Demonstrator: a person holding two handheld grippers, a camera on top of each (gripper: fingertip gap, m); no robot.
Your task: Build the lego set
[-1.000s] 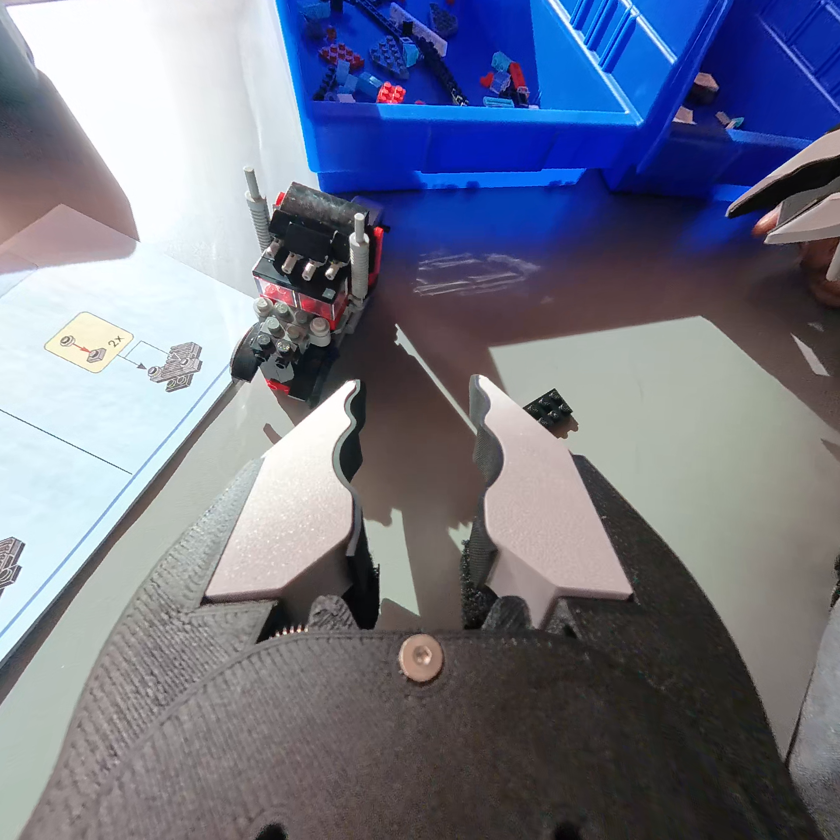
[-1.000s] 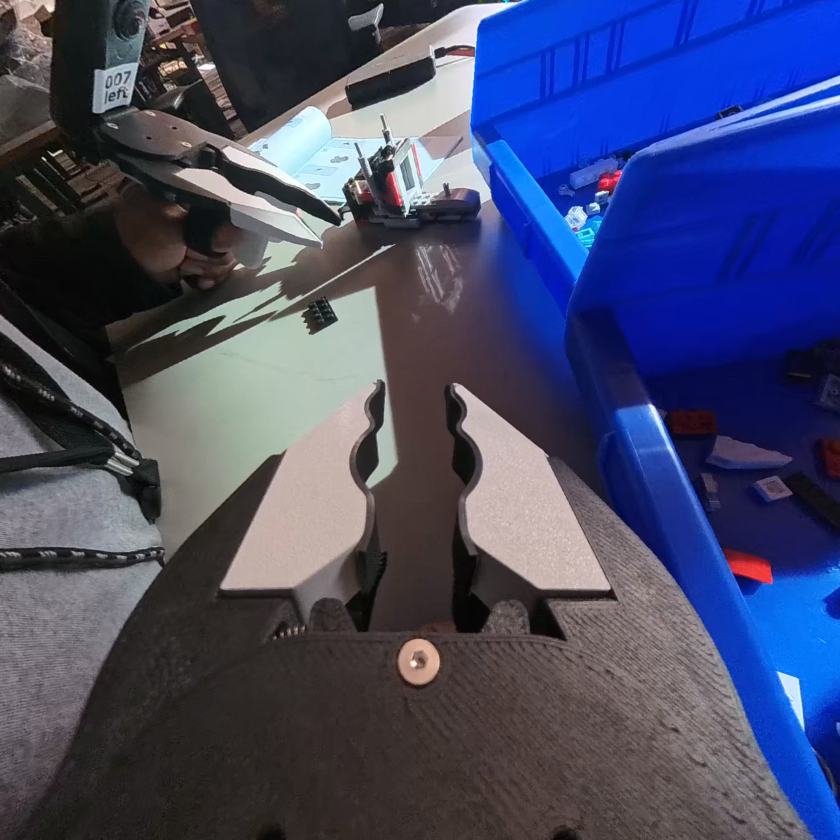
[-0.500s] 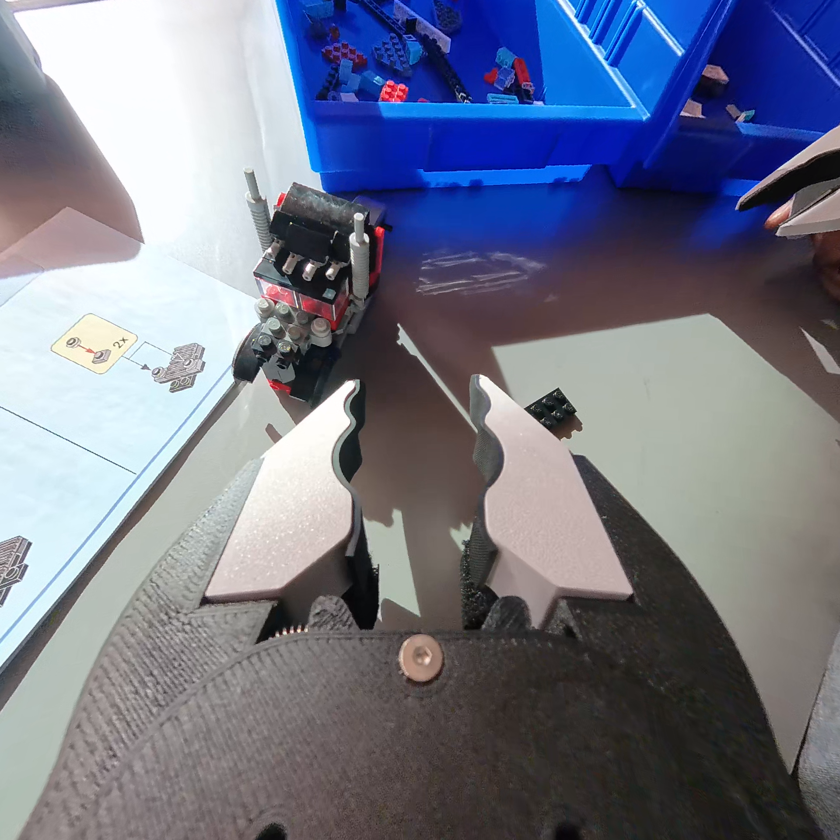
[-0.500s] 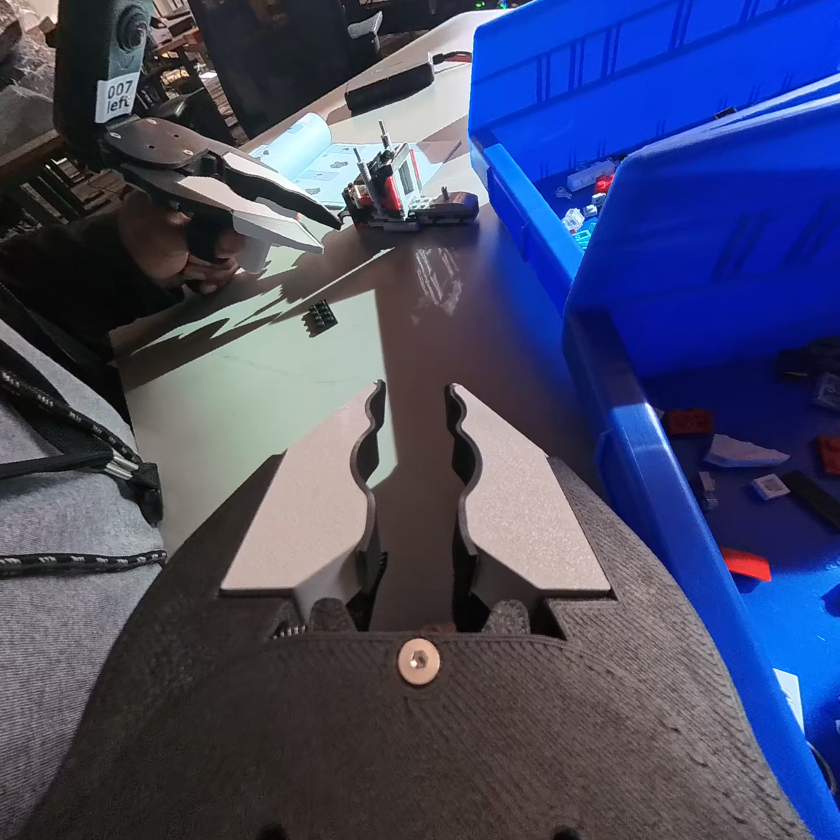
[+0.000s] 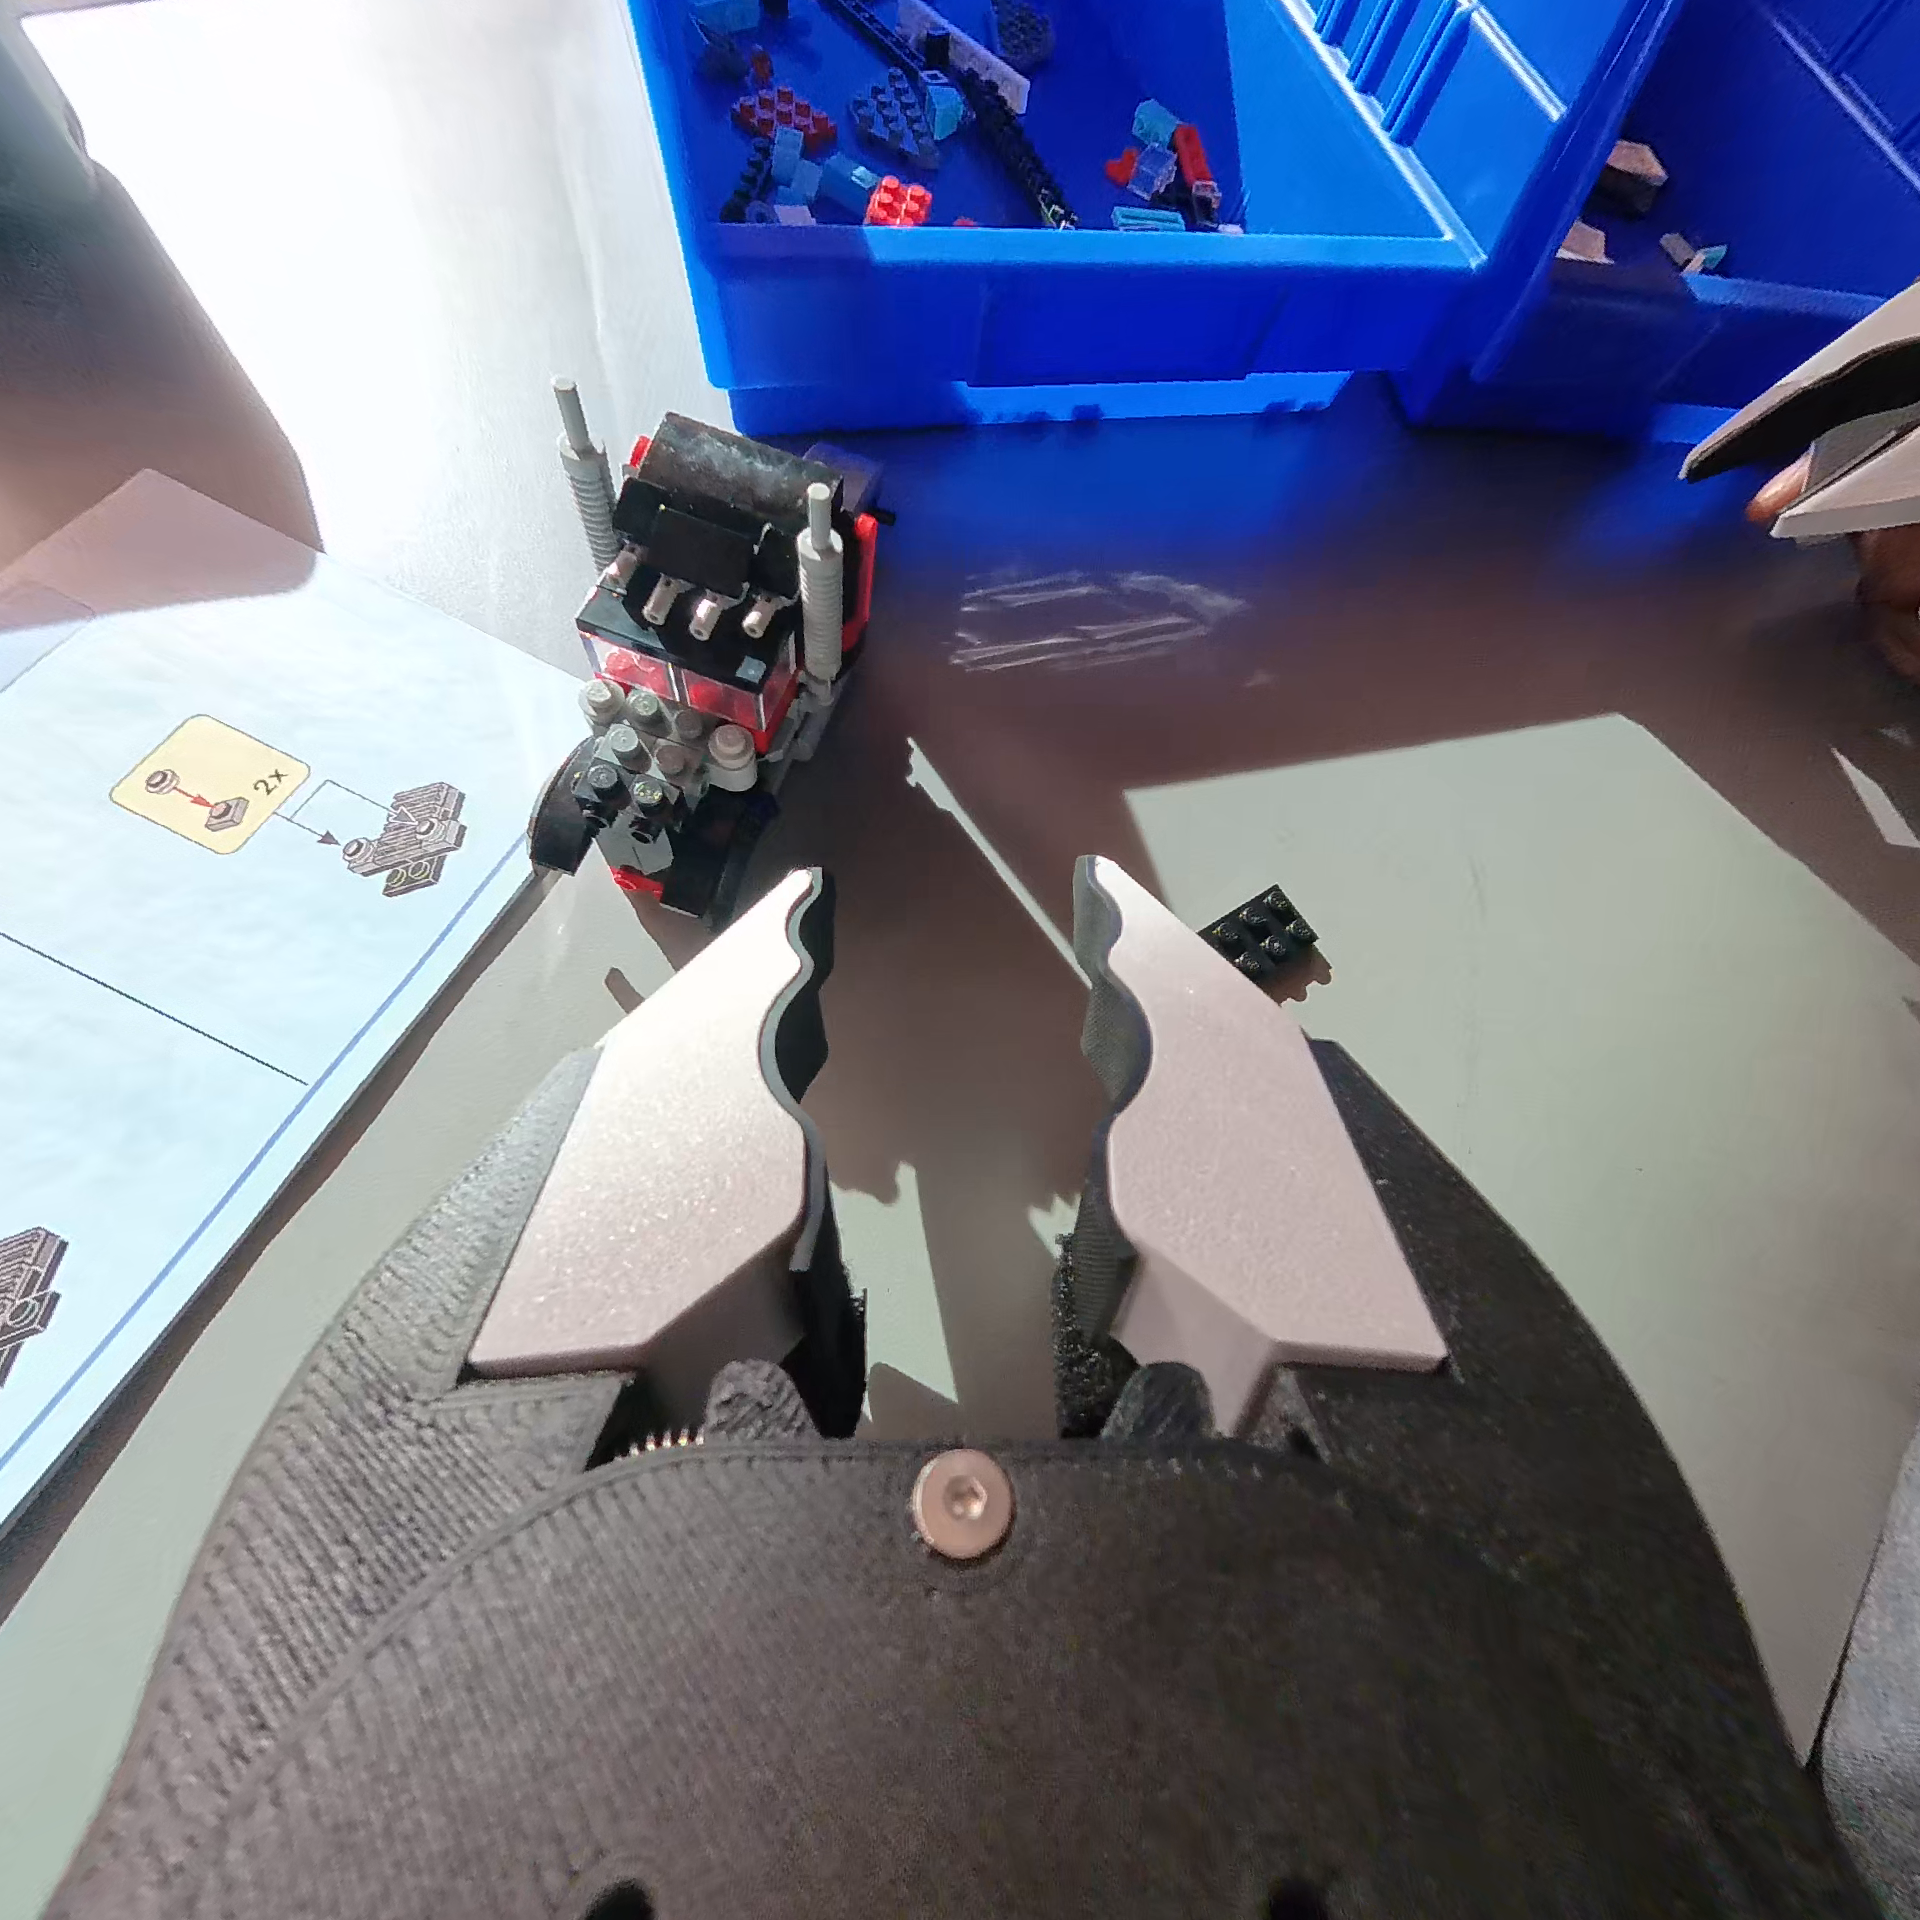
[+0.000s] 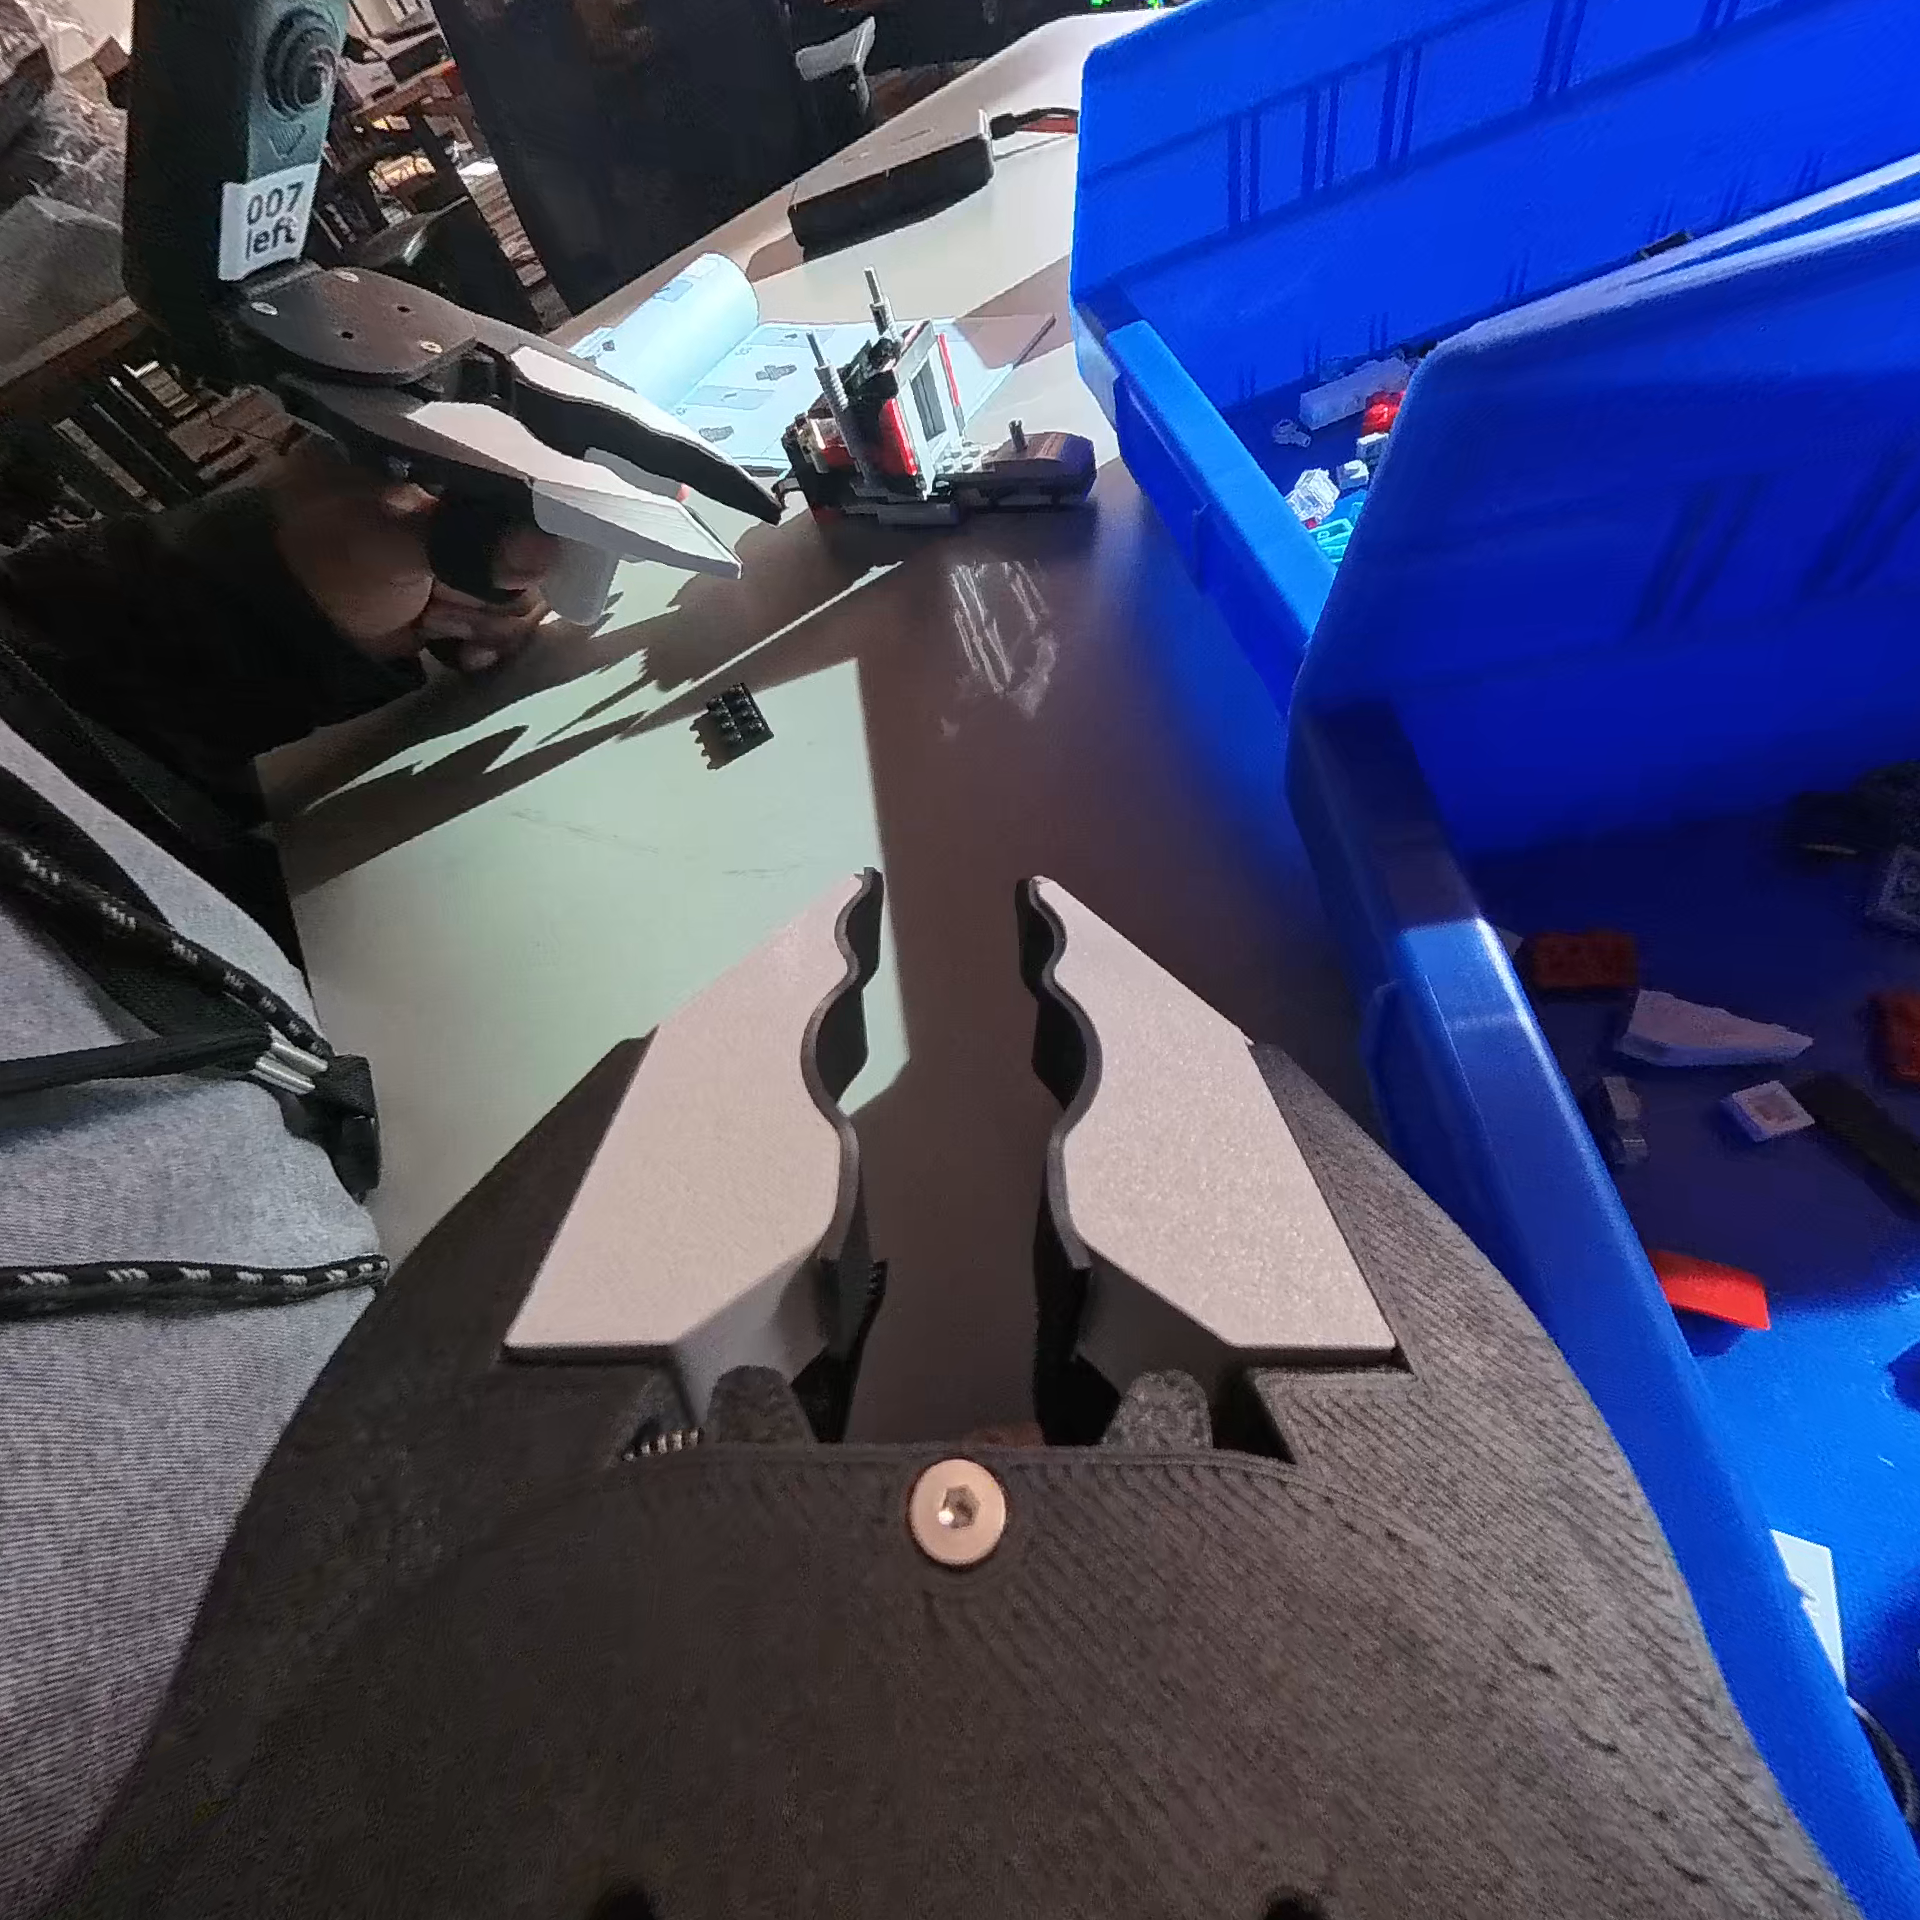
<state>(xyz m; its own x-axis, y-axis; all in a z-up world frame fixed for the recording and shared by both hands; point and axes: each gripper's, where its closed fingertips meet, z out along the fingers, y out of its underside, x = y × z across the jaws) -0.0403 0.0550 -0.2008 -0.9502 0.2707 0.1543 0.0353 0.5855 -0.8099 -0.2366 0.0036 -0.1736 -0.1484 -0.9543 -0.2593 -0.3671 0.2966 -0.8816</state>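
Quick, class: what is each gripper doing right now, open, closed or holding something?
Left gripper: open, holding nothing, above the table.
Right gripper: open, holding nothing, beside the blue bin.

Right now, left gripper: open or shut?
Open. The left gripper shows bare table between its parted fingers, nothing held.

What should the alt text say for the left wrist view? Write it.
The open, empty left tongs hover over a table, aimed between a partly built black-and-red lego truck and a small black plate. An instruction booklet lies left; blue parts bins stand behind.
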